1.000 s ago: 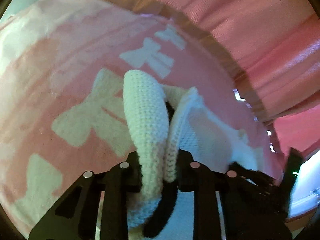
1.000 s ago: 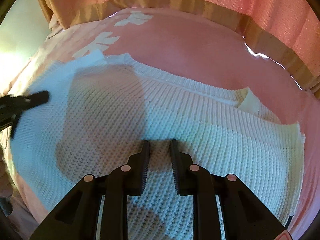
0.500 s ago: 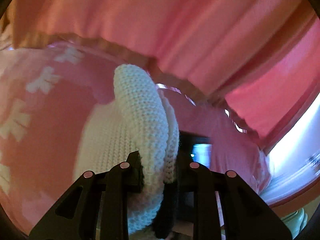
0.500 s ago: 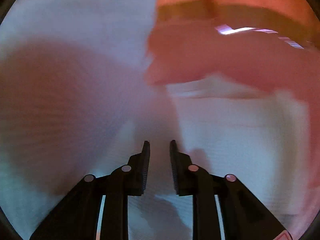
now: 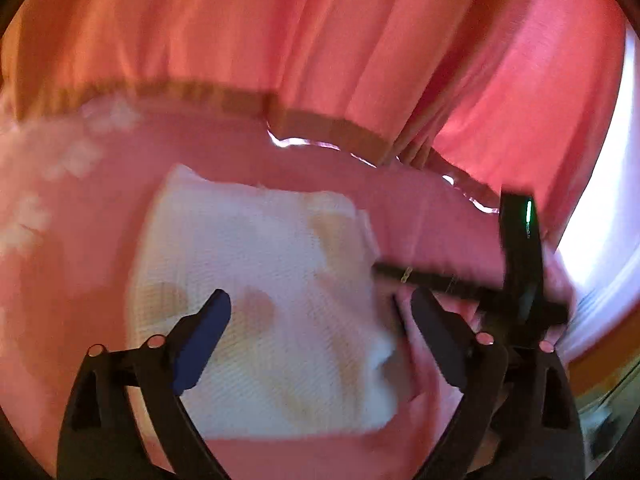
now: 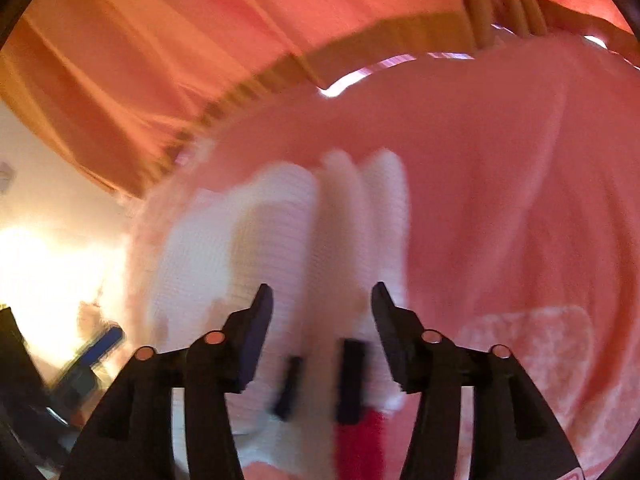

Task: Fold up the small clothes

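Note:
A white knitted sweater [image 5: 260, 280] lies folded on the pink blanket [image 5: 420, 208]. My left gripper [image 5: 320, 320] is open and empty just above its near part. The sweater also shows in the right wrist view [image 6: 288, 248], blurred, with its folded edge standing in ridges. My right gripper [image 6: 320, 320] is open and empty over the sweater's near edge. The right gripper shows in the left wrist view [image 5: 520, 280] at the sweater's right side.
Pink curtains [image 5: 320, 40] hang behind the bed. White bow prints [image 5: 72, 156] mark the blanket at the left. A paler patterned patch [image 6: 532, 344] lies to the right of the sweater. A bright window area [image 5: 600, 220] is at the far right.
My left gripper was shut on a fold of the sweater; it has opened and let it go. My right gripper has opened wider. The sweater now lies folded over.

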`<state>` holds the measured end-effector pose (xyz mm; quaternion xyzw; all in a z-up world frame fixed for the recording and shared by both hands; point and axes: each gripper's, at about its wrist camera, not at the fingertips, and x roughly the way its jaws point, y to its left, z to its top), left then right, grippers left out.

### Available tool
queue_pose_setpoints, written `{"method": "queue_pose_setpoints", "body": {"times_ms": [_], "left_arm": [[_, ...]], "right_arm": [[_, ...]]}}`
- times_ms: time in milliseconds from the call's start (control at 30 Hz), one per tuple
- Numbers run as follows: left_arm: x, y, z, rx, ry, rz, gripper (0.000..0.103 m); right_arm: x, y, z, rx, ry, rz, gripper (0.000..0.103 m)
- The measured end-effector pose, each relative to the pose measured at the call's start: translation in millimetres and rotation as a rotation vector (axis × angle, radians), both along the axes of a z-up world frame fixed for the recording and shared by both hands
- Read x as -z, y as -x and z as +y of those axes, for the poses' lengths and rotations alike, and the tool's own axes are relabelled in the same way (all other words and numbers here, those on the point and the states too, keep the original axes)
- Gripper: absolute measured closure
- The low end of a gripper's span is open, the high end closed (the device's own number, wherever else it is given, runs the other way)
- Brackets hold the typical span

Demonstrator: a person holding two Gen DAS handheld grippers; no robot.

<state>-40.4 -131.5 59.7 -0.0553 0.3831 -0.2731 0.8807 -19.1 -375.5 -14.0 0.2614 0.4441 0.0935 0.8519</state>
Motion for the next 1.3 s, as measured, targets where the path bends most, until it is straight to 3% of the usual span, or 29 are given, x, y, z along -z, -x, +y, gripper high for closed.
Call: {"method": "queue_pose_setpoints", "body": {"times_ms": [100,233,400,433,467,500,533,567,600,667,733,800,833,967,1033,1067,1100,1167,1233,1300], "left_arm": [[16,24,10,0.012,-0.099,-0.059,0.013],[29,42,-2,0.048,-0.093,-0.082,0.013],[43,58,-42,0.157,-0.104,-0.131,0.017],[49,56,-50,0.173,-0.125,-0.124,0.024],[55,53,-57,0.183,-0.145,-0.105,0.044],[63,46,-64,0.189,-0.178,-0.057,0.069],[69,38,-66,0.179,-0.186,-0.02,0.082],[72,32,-65,0.161,-0.176,0.016,0.091],[71,24,-58,0.143,-0.127,0.058,0.093],[51,20,-48,0.127,-0.055,0.068,0.094],[26,25,-44,0.137,-0.011,0.023,0.094],[7,31,-48,0.156,0.014,0.001,0.093],[7,31,-54,0.168,0.017,0.022,0.093],[58,18,-78,0.136,-0.057,0.141,0.085],[72,19,-71,0.093,-0.005,0.229,0.081],[68,22,-63,0.081,0.047,0.236,0.066],[59,27,-53,0.079,0.083,0.216,0.045],[41,36,-34,0.066,0.077,0.127,0.027],[25,45,-10,0.05,0.035,0.028,0.022],[20,45,14,0.035,-0.001,0.016,0.018]], "right_arm": [[-4,-4,11,-0.023,-0.044,-0.017,0.042],[-5,-13,20,-0.054,-0.1,0.003,0.038],[19,-36,27,-0.082,-0.12,0.099,0.037],[24,-40,29,-0.088,-0.133,0.112,0.038],[27,-42,30,-0.088,-0.136,0.114,0.039],[28,-42,30,-0.087,-0.129,0.111,0.052],[26,-45,33,-0.095,-0.1,0.105,0.074],[24,-46,34,-0.096,-0.073,0.099,0.078],[17,-46,36,-0.104,-0.058,0.078,0.084],[-5,-42,35,-0.111,-0.053,-0.001,0.086],[-37,-31,32,-0.116,-0.058,-0.111,0.086],[-55,-23,26,-0.09,0.005,-0.164,0.085],[-54,-26,24,-0.077,0.049,-0.154,0.082],[14,-48,8,-0.021,0.112,0.124,0.077],[-3,-38,2,0.001,0.098,0.055,0.071],[-11,-31,0,0.017,0.104,0.022,0.069],[-23,-16,-4,0.051,0.114,-0.019,0.061],[-31,8,-8,0.064,0.083,-0.054,0.058],[-34,38,-5,0.064,0.044,-0.074,0.054],[-29,61,7,0.046,-0.01,-0.048,0.051]]}}
